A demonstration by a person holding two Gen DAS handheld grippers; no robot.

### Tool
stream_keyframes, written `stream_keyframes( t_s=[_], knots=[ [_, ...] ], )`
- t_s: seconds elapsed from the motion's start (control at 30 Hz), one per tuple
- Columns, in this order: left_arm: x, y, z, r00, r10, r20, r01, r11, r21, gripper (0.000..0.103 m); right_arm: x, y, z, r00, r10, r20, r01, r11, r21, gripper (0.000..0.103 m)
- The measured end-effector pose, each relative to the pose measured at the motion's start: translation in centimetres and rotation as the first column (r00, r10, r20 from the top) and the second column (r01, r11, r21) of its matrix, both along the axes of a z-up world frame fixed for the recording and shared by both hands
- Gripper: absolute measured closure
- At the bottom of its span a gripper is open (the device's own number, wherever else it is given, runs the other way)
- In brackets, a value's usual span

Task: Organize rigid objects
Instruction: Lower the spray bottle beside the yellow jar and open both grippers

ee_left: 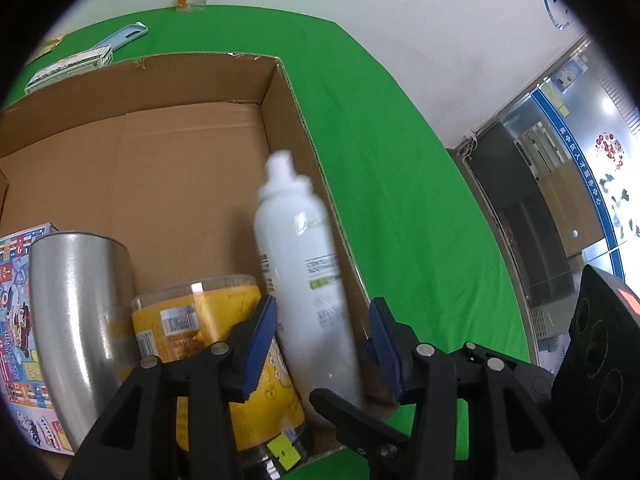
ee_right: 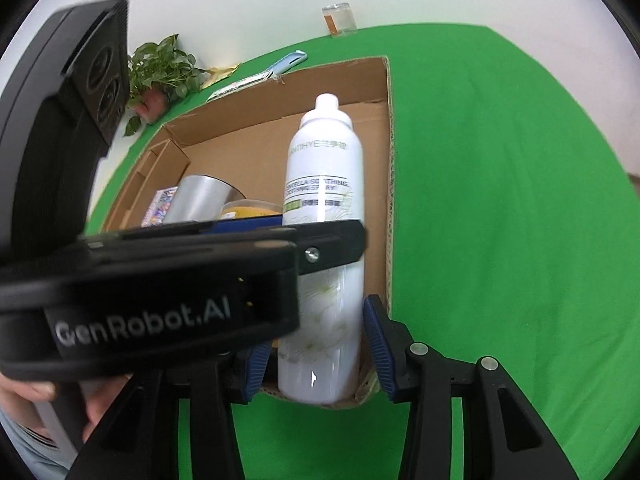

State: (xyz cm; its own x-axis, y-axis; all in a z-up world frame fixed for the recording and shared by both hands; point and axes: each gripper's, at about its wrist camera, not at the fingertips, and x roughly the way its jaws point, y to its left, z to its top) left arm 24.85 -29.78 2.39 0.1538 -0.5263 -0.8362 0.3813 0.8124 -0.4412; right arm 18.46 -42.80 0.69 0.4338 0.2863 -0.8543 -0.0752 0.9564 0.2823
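"GenRobot.AI" on left tongs [ee_right: 320,236]; "SOOTHING" on white spray bottle [ee_right: 324,208].

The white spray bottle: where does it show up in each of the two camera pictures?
Left wrist view: the white spray bottle stands lower centre, in the cardboard box's right corner, between the open left gripper's fingers, beside the yellow jar.
Right wrist view: the bottle stands centre, against the box's right wall, above the open right gripper.
Shared landmark: the steel cup, left of the bottle.
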Motion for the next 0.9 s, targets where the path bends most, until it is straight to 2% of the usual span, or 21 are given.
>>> stream_keyframes(
  t_s=[0.1, 0.2, 0.27, 0.3, 0.33, 0.37, 0.4, 0.43, 0.47, 0.5, 0.53, 0.6, 0.63, 0.67, 0.73, 0.77, 0.8, 0.83, 0.9],
  knots=[
    [-0.7, 1.0, 0.5, 1.0, -0.007, 0.03, 0.007, 1.0, 0.003, 0.056, -1.5, -0.8, 0.8, 1.0, -0.01, 0.01, 0.01, 1.0, 0.017, 0.058],
    [-2.3, 2.5, 2.0, 0.993, 0.014, 0.113, -0.015, 1.0, 0.005, 0.056, -2.4, -0.4, 1.3, 0.999, -0.002, 0.041, 0.002, 1.0, -0.011, 0.06],
    [-3.9, 3.9, 3.2, 0.98, 0.024, 0.197, -0.025, 1.0, 0.005, 0.054, -3.4, -0.5, 2.1, 0.996, -0.024, 0.086, 0.026, 0.999, -0.029, 0.075],
    [-5.3, 4.9, 4.2, 0.961, 0.034, 0.275, -0.045, 0.998, 0.032, 0.05, -4.1, -0.5, 2.6, 0.992, -0.038, 0.117, 0.044, 0.998, -0.051, 0.078],
    [-6.6, 5.9, 5.1, 0.933, 0.051, 0.356, -0.08, 0.994, 0.068, 0.034, -5.1, -1.0, 3.3, 0.988, -0.049, 0.148, 0.061, 0.995, -0.076, 0.083],
    [-8.3, 6.8, 6.2, 0.888, 0.072, 0.455, -0.132, 0.986, 0.102, 0.018, -6.2, -0.8, 3.9, 0.977, -0.07, 0.203, 0.098, 0.986, -0.132, 0.082],
    [-9.7, 8.0, 6.9, 0.844, 0.088, 0.528, -0.175, 0.978, 0.117, 0.016, -7.4, -0.3, 4.3, 0.964, -0.084, 0.253, 0.131, 0.976, -0.173, 0.081],
    [-11.1, 9.0, 7.5, 0.803, 0.098, 0.588, -0.211, 0.969, 0.126, 0.016, -8.5, 0.3, 4.5, 0.957, -0.083, 0.279, 0.139, 0.973, -0.187, 0.076],
    [-12.9, 10.6, 8.0, 0.758, 0.098, 0.644, -0.252, 0.956, 0.152, 0.016, -9.4, 0.9, 4.5, 0.953, -0.072, 0.293, 0.129, 0.975, -0.183, 0.056],
    [-13.8, 11.9, 8.2, 0.747, 0.092, 0.659, -0.274, 0.945, 0.178, 0.016, -10.2, 1.0, 4.8, 0.951, -0.063, 0.304, 0.121, 0.977, -0.178, 0.041],
    [-14.2, 13.0, 8.1, 0.745, 0.094, 0.66, -0.289, 0.938, 0.193, 0.016, -11.1, 1.4, 4.9, 0.944, -0.052, 0.327, 0.116, 0.977, -0.179, 0.019],
    [-14.2, 16.6, 7.6, 0.772, 0.126, 0.623, -0.331, 0.916, 0.225, 0.016, -11.9, 2.0, 5.0, 0.929, -0.037, 0.368, 0.118, 0.972, -0.202, 0.017],
    [-13.8, 18.5, 7.2, 0.787, 0.153, 0.598, -0.35, 0.908, 0.229, 0.016, -11.5, 1.8, 4.8, 0.934, -0.048, 0.353, 0.125, 0.972, -0.197, 0.022],
    [-13.5, 19.7, 7.0, 0.794, 0.178, 0.581, -0.37, 0.9, 0.23, 0.016, -11.0, 1.2, 4.4, 0.943, -0.082, 0.322, 0.141, 0.977, -0.163, 0.04],
    [-12.8, 23.4, 6.3, 0.791, 0.271, 0.549, -0.452, 0.864, 0.224, 0.016, -9.8, -0.3, 3.4, 0.956, -0.146, 0.254, 0.184, 0.974, -0.133, 0.06],
    [-11.9, 25.9, 5.7, 0.775, 0.333, 0.537, -0.503, 0.84, 0.205, 0.016, -9.2, -0.5, 2.7, 0.958, -0.175, 0.229, 0.219, 0.959, -0.181, 0.065],
    [-11.4, 27.2, 5.3, 0.765, 0.366, 0.529, -0.527, 0.828, 0.189, 0.016, -9.1, -0.3, 2.3, 0.958, -0.177, 0.225, 0.224, 0.953, -0.205, 0.072],
    [-10.5, 28.9, 4.6, 0.762, 0.402, 0.507, -0.55, 0.816, 0.179, 0.017, -8.7, -0.1, 1.5, 0.967, -0.155, 0.203, 0.197, 0.958, -0.21, 0.084],
    [-8.9, 31.1, 2.7, 0.78, 0.449, 0.437, -0.56, 0.812, 0.166, 0.019, -8.6, 0.4, 1.4, 0.967, -0.129, 0.219, 0.18, 0.956, -0.232, 0.09]
  ],
)
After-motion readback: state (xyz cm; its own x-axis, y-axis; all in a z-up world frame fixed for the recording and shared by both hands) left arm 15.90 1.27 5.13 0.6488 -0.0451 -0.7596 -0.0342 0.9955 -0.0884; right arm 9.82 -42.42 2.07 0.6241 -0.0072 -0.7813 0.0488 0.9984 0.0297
